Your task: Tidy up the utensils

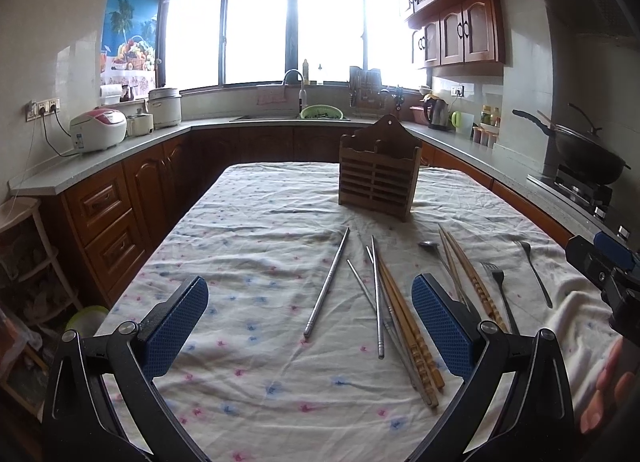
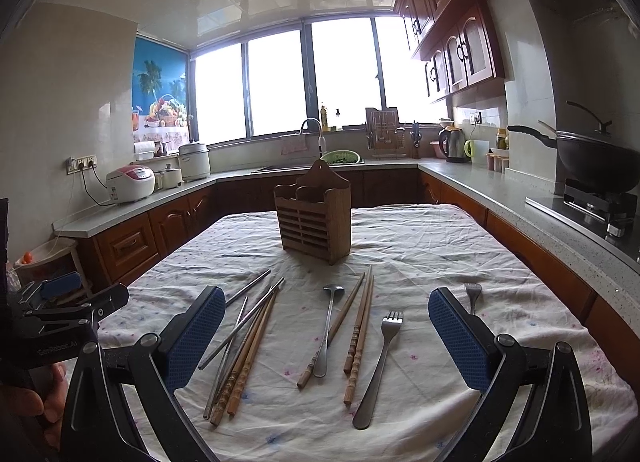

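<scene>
A wooden utensil holder (image 1: 378,174) (image 2: 314,218) stands upright on the table's far middle. Metal chopsticks (image 1: 326,284) (image 2: 240,326), wooden chopsticks (image 1: 412,326) (image 2: 360,334), a spoon (image 2: 329,328) (image 1: 430,246) and two forks (image 2: 380,358) (image 1: 536,270) lie loose on the cloth in front of it. My left gripper (image 1: 310,328) is open and empty, above the metal chopsticks. My right gripper (image 2: 326,342) is open and empty, above the spoon and wooden chopsticks. Each gripper shows at the edge of the other's view.
The table has a flowered white cloth (image 1: 248,230). Kitchen counters run around it, with rice cookers (image 1: 98,130) on the left, a sink (image 1: 280,116) at the back, and a wok on the stove (image 2: 596,166) on the right.
</scene>
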`<state>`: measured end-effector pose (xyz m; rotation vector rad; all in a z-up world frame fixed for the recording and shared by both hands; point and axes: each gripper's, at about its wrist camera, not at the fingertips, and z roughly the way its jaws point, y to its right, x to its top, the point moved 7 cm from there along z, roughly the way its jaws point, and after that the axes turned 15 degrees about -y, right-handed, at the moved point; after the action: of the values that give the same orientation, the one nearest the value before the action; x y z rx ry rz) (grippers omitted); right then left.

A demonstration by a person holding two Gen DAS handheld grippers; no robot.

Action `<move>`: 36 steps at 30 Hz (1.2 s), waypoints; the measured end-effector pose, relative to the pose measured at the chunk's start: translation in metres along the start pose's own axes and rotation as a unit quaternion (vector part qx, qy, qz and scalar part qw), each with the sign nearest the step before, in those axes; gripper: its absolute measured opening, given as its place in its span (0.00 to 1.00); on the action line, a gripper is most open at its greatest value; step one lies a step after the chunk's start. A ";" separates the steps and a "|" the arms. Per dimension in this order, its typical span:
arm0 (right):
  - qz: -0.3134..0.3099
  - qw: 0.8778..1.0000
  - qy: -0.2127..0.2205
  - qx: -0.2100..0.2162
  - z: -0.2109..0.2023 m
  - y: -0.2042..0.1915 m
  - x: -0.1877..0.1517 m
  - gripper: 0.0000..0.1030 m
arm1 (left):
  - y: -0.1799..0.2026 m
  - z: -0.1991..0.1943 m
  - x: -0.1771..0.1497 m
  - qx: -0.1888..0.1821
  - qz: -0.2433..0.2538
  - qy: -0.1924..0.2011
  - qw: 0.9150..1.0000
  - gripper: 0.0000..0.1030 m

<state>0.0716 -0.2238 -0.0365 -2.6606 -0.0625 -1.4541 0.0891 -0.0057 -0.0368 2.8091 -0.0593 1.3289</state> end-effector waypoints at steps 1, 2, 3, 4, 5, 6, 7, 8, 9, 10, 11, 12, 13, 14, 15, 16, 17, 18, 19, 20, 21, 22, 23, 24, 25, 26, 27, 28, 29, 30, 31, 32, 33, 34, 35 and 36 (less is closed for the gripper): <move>0.003 1.000 -0.005 0.003 0.002 0.001 0.001 0.99 | 0.000 0.003 0.002 -0.009 -0.007 0.001 1.000 1.00; 0.005 1.000 -0.010 0.007 0.005 0.003 0.003 0.99 | 0.000 0.008 0.005 -0.011 -0.005 -0.010 1.000 1.00; 0.007 1.000 -0.017 0.011 0.008 0.004 0.004 0.99 | 0.000 0.013 0.008 -0.013 -0.005 -0.014 1.000 1.00; 0.010 1.000 -0.023 0.013 0.011 0.006 0.006 0.99 | -0.001 0.018 0.011 -0.012 0.001 -0.020 1.000 1.00; 0.014 0.999 -0.029 0.014 0.015 0.009 0.008 0.99 | -0.002 0.024 0.013 -0.012 0.005 -0.032 0.999 1.00; 0.018 0.999 -0.036 0.016 0.018 0.012 0.010 0.99 | -0.002 0.029 0.016 -0.013 0.005 -0.041 0.999 1.00; 0.022 0.999 -0.045 0.019 0.023 0.015 0.012 0.99 | -0.002 0.034 0.019 -0.014 0.005 -0.046 0.999 1.00; 0.027 0.998 -0.054 0.021 0.028 0.017 0.014 0.99 | -0.002 0.040 0.022 -0.015 0.005 -0.054 0.998 1.00; 0.031 0.997 -0.063 0.023 0.034 0.020 0.015 0.99 | -0.003 0.045 0.025 -0.014 0.010 -0.057 0.998 1.00; 0.035 0.996 -0.072 0.026 0.039 0.024 0.017 0.99 | -0.003 0.051 0.028 -0.020 0.006 -0.069 0.997 1.00; 0.042 0.996 -0.078 0.029 0.044 0.028 0.018 0.99 | -0.003 0.056 0.031 -0.022 0.006 -0.077 0.997 1.00; 0.049 0.995 -0.082 0.030 0.048 0.032 0.020 0.99 | -0.003 0.062 0.034 -0.022 0.009 -0.084 0.996 1.00; 0.058 0.994 -0.083 0.032 0.051 0.036 0.022 0.99 | -0.003 0.069 0.037 -0.019 0.015 -0.094 0.995 1.00; 0.065 0.994 -0.085 0.035 0.055 0.041 0.025 0.99 | -0.003 0.075 0.040 -0.019 0.016 -0.101 0.995 1.00; 0.070 0.993 -0.089 0.038 0.059 0.043 0.028 0.98 | -0.003 0.081 0.042 -0.018 0.018 -0.108 0.994 1.00; 0.074 0.992 -0.095 0.040 0.065 0.046 0.030 0.97 | -0.003 0.087 0.045 -0.017 0.020 -0.116 0.993 1.00; 0.078 0.991 -0.101 0.041 0.070 0.049 0.033 0.96 | -0.003 0.093 0.047 -0.018 0.021 -0.121 0.992 1.00; 0.082 0.990 -0.105 0.043 0.075 0.051 0.037 0.93 | -0.003 0.098 0.050 -0.018 0.022 -0.126 0.992 0.99; 0.084 0.990 -0.109 0.042 0.080 0.054 0.040 0.91 | -0.003 0.104 0.052 -0.018 0.022 -0.132 0.991 0.99; 0.086 0.989 -0.115 0.042 0.085 0.056 0.043 0.87 | -0.003 0.110 0.055 -0.017 0.023 -0.138 0.990 0.98; 0.089 0.988 -0.120 0.043 0.092 0.058 0.047 0.82 | -0.003 0.115 0.058 -0.016 0.024 -0.143 0.989 0.97; 0.093 0.987 -0.126 0.044 0.098 0.061 0.050 0.80 | -0.003 0.121 0.061 -0.016 0.025 -0.149 0.988 0.95; 0.098 0.985 -0.133 0.045 0.105 0.063 0.054 0.73 | -0.003 0.128 0.064 -0.016 0.028 -0.154 0.988 0.93; 0.101 0.984 -0.141 0.047 0.113 0.065 0.057 0.66 | -0.002 0.134 0.067 -0.015 0.031 -0.159 0.987 0.92; 0.105 0.982 -0.148 0.048 0.121 0.068 0.060 0.63 | -0.002 0.140 0.071 -0.012 0.034 -0.162 0.986 0.89; 0.108 0.981 -0.155 0.046 0.128 0.070 0.062 0.59 | -0.001 0.146 0.073 -0.012 0.036 -0.167 0.985 0.88; 0.108 0.980 -0.164 0.044 0.137 0.072 0.064 0.54 | 0.001 0.153 0.076 -0.013 0.040 -0.173 0.984 0.88; 0.110 0.978 -0.172 0.044 0.145 0.073 0.066 0.53 | 0.002 0.160 0.078 -0.014 0.044 -0.177 0.983 0.87; 0.111 0.976 -0.181 0.044 0.153 0.075 0.067 0.51 | 0.004 0.166 0.081 -0.014 0.049 -0.181 0.982 0.86; 0.111 0.974 -0.190 0.047 0.161 0.075 0.068 0.47 | 0.006 0.173 0.083 -0.015 0.054 -0.187 0.981 0.86; 0.110 0.973 -0.197 0.047 0.170 0.075 0.068 0.46 | 0.009 0.180 0.086 -0.013 0.062 -0.192 0.979 0.85; 0.110 0.971 -0.205 0.047 0.178 0.076 0.069 0.43 | 0.012 0.187 0.087 -0.015 0.067 -0.196 0.978 0.84; 0.111 0.969 -0.214 0.048 0.186 0.076 0.069 0.41 | 0.015 0.193 0.089 -0.017 0.072 -0.200 0.977 0.83; 0.110 0.968 -0.222 0.048 0.194 0.076 0.069 0.41 | 0.018 0.199 0.090 -0.019 0.077 -0.205 0.976 0.81; 0.109 0.966 -0.229 0.046 0.202 0.077 0.068 0.40 | 0.022 0.205 0.092 -0.021 0.083 -0.209 0.974 0.80; 0.110 0.964 -0.237 0.046 0.211 0.077 0.068 0.37 | 0.025 0.211 0.093 -0.022 0.087 -0.212 0.973 0.80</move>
<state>0.2917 -0.2775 -0.0987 -2.7674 0.1194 -0.7143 0.3100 -0.0425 -0.0982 3.0520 -0.3481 0.7104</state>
